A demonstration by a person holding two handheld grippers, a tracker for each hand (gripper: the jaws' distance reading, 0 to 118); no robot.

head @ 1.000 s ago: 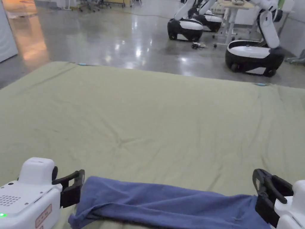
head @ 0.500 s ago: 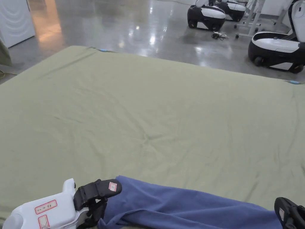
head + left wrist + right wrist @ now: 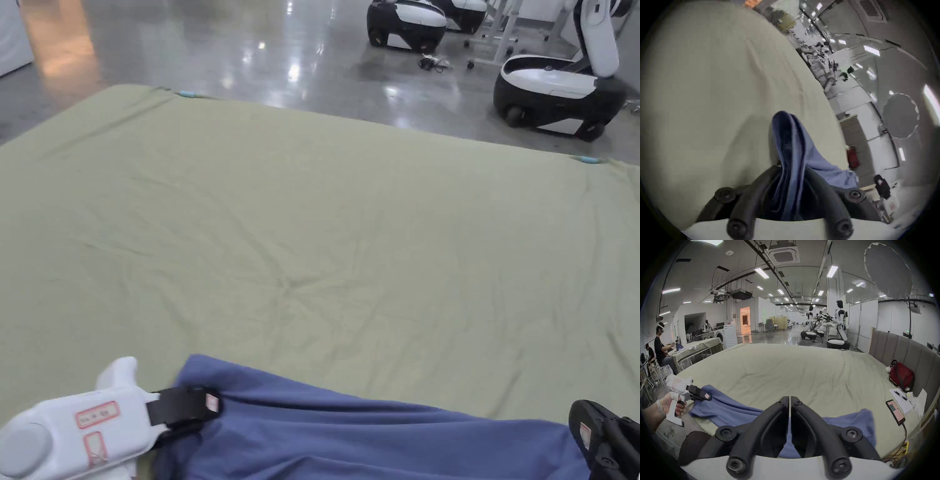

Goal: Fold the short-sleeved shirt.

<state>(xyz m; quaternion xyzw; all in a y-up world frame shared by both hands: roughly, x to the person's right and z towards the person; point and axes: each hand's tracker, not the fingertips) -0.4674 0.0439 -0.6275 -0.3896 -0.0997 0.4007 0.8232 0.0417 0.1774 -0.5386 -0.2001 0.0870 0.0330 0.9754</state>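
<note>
Shirt: the blue short-sleeved shirt [image 3: 375,437] lies bunched in a long band along the near edge of the bed [image 3: 325,225], stretched between the two tools.
Left hand-held gripper: the left hand-held gripper [image 3: 791,168] is closed on the left end of the shirt; in the left gripper view folds of blue cloth stand pinched between its two black jaws. In the head view it sits at the lower left, jaws over the cloth edge.
Right hand-held gripper: the right hand-held gripper [image 3: 789,400] has its jaws drawn nearly together, a thin slit between the tips; blue cloth shows below the tips between the jaws, yet I cannot tell whether both press on it.
Bed: covered by a creased pale green sheet.
Right side of bed: a red bag [image 3: 901,376], papers with a pen, and a phone [image 3: 894,409] on a cable lie beside a grey padded headboard.
Background: white wheeled robots [image 3: 556,87] stand on the glossy floor.
Left of the room: a person wearing a headset sits at another bed.
</note>
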